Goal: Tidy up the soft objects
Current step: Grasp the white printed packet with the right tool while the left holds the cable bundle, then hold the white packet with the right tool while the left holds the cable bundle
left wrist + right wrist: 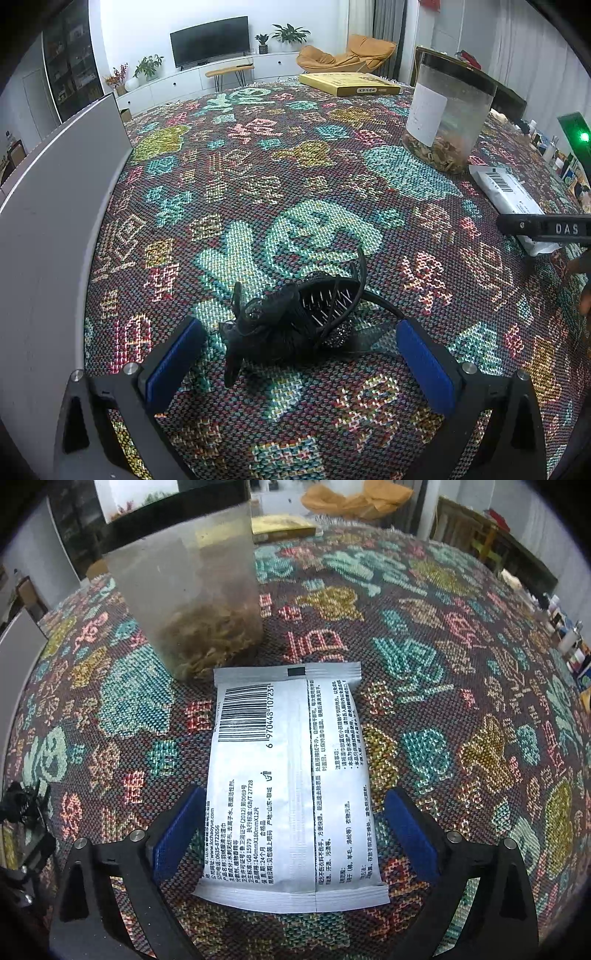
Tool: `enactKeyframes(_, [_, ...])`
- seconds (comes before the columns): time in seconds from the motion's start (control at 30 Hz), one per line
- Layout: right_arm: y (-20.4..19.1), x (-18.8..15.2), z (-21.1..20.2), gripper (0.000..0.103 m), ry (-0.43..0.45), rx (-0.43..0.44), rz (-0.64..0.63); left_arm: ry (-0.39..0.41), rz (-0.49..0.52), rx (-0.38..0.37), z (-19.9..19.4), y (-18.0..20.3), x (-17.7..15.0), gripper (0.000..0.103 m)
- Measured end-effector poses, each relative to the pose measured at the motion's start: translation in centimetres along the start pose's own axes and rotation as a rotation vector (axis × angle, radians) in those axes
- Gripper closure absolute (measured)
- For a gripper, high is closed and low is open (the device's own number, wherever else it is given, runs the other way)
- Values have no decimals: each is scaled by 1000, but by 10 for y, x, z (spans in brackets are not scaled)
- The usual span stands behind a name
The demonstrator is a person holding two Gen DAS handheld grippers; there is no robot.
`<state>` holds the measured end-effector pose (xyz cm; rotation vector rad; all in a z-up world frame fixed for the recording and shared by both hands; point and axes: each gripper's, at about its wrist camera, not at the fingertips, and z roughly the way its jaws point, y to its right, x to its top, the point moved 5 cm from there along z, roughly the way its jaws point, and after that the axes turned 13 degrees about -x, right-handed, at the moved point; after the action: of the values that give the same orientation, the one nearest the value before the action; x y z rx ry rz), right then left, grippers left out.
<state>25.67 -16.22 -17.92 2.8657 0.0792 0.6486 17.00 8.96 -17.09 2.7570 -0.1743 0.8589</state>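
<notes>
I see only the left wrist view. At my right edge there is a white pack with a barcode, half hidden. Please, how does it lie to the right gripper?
Observer: The white pack lies flat between the right gripper, jaws open, neither pad touching it.
Operator: Which face is up?
Observer: The printed back, barcode toward the far end.
Operator: Is anything close behind it?
Observer: The clear jar stands just beyond its far left corner; I cannot tell whether they touch.

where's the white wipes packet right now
In the right wrist view, the white wipes packet lies flat between the open right gripper, just before the plastic jar.
</notes>
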Motion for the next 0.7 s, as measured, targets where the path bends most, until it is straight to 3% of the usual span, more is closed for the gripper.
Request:
enactKeyframes(0.2, [1, 6, 5, 4, -47, 11, -27, 1, 0, 1, 0, 0, 0, 0])
enactKeyframes(0.53, [4, -11, -2, 3, 202, 46, -51, 0, 0, 2, 0, 0, 0, 0])
enactKeyframes(0.7, [4, -12, -3, 3, 207, 49, -49, 0, 0, 2, 0, 0, 0, 0])
